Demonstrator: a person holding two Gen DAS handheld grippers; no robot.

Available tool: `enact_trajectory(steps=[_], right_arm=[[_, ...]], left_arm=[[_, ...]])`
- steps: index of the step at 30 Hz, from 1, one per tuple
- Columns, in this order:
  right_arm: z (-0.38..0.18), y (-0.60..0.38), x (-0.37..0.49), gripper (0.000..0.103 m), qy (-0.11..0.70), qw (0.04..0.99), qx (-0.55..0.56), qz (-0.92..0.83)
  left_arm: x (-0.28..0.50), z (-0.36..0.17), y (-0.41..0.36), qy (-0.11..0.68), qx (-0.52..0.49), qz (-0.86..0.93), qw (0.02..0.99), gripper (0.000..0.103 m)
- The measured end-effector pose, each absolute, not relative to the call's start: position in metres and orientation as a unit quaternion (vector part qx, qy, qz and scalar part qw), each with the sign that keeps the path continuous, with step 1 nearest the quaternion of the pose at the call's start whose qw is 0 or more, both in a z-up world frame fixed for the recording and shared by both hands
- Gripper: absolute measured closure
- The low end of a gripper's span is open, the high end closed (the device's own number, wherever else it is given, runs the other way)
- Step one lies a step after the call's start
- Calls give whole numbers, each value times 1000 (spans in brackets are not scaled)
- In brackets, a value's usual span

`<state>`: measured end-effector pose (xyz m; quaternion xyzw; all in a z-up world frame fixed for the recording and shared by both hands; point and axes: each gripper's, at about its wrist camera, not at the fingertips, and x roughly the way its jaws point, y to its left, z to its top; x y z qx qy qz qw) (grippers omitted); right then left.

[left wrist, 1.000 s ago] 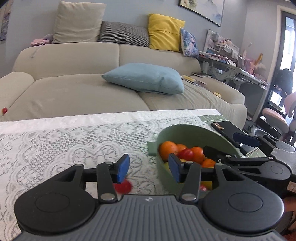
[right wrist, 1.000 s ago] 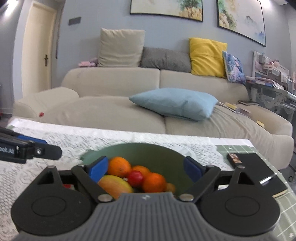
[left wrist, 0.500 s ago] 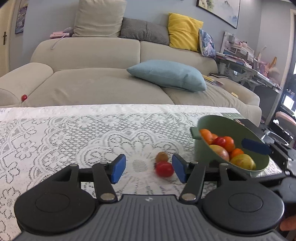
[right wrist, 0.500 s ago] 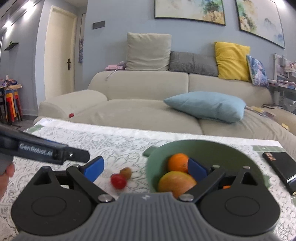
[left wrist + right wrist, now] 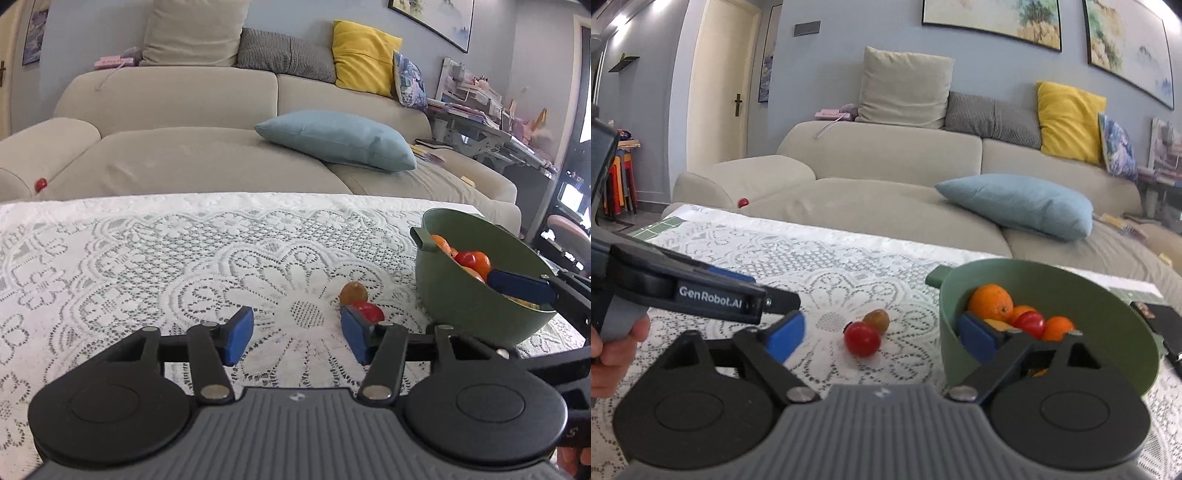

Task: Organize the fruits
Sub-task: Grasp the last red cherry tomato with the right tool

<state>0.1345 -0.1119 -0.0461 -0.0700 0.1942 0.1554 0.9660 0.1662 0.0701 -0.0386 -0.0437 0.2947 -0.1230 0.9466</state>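
- Left wrist view: the left gripper (image 5: pixel 293 338) is seen low over the lace tablecloth (image 5: pixel 147 258), and its jaws are closing with nothing between the blue pads.
- The red tomato (image 5: pixel 367 312) lies on the cloth just beyond the tip of the right-hand pad, partly hidden by it; whether it is touched cannot be told.
- A small brown fruit (image 5: pixel 353 293) rests against the tomato on its far side.
- The green bowl (image 5: pixel 476 306) stands near the right edge of the table, with oranges and a red fruit inside.
- In the right wrist view, the right gripper (image 5: pixel 882 334) has one pad over the cloth and the other pad inside the bowl, so the bowl wall stands between the jaws; they are closing, but no pressing on the wall is seen, and nothing is held.
- In this view the tomato (image 5: pixel 862 339) and the brown fruit (image 5: pixel 877 320) are seen to the left of the bowl (image 5: pixel 1108 314), well inside the table.
- The coming move is judged to turn on this: the tomato is off to the right of the left gripper's centre line, so a small shift to the right is probably needed before closing.
- The left gripper is judged the nearer one to the two loose fruits.
- The tomato is round, so no long axis must be matched, but it may roll away.
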Motion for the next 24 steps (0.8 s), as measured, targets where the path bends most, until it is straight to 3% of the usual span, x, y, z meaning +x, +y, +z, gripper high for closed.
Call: enact_trajectory(steps=[1, 3, 8, 24], right_arm=[[-46, -112, 133, 29, 190, 967, -73, 152], [-45, -109, 131, 44, 181, 967, -80, 159], [-53, -95, 132, 55, 202, 957, -106, 179], [-76, -64, 175, 65, 248, 940, -170, 163]], left_arm=[[167, -39, 71, 295, -46, -125, 946, 42], [166, -39, 73, 294, -48, -127, 946, 46], [169, -39, 75, 300, -59, -142, 942, 54], [179, -50, 78, 327, -64, -136, 933, 59]])
